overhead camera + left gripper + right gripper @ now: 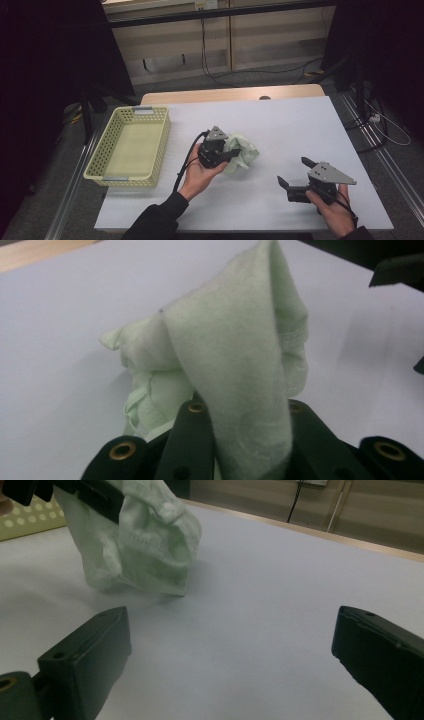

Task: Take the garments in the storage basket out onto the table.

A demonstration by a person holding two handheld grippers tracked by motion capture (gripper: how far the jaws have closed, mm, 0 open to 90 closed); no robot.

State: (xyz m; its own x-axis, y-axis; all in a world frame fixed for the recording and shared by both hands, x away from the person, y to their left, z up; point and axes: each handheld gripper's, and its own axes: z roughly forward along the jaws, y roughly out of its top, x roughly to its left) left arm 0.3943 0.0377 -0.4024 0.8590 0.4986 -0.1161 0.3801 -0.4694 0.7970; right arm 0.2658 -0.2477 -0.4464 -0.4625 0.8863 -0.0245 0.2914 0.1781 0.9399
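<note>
My left tongs (pixel 231 154) pinch a green cloth (pixel 242 151) over the desk (pixel 300 130), palm upturned. My right tongs (pixel 295 175) rest low, spread wide, holding nothing.

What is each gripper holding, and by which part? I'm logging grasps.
The left gripper pinches the green cloth by a bunched fold at its edge. The right gripper is open and holds nothing.
</note>
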